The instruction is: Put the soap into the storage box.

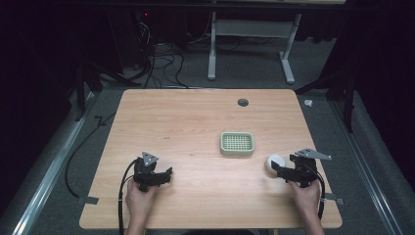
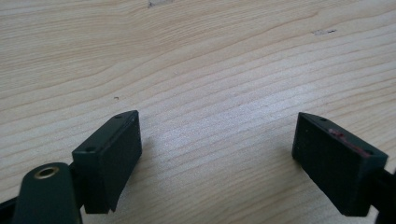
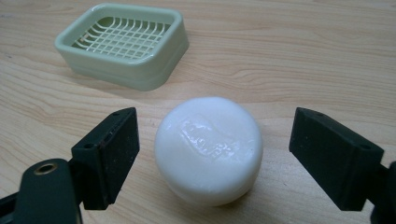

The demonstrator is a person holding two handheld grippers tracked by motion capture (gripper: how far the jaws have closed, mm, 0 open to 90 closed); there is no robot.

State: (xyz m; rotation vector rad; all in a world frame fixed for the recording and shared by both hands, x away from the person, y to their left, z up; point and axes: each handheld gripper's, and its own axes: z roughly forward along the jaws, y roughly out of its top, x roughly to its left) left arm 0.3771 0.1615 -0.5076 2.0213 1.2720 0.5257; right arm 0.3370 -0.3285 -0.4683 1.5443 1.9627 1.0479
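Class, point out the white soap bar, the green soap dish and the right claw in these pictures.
white soap bar (image 3: 208,150), right gripper view, embossed top face.
green soap dish (image 3: 122,43), right gripper view, slotted grid.
right claw (image 1: 277,167), high view, midway between its fingertips.

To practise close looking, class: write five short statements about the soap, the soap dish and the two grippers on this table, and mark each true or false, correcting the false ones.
1. The white round soap lies between the open jaws of the right gripper. True.
2. The soap already rests inside the green soap dish. False: it lies on the wooden table, apart from the dish.
3. The left gripper is shut on something. False: its jaws stand open over bare wood.
4. The soap dish has a grid floor with nothing in it. True.
5. The right gripper's jaws are pressed against the soap. False: gaps show on both sides.
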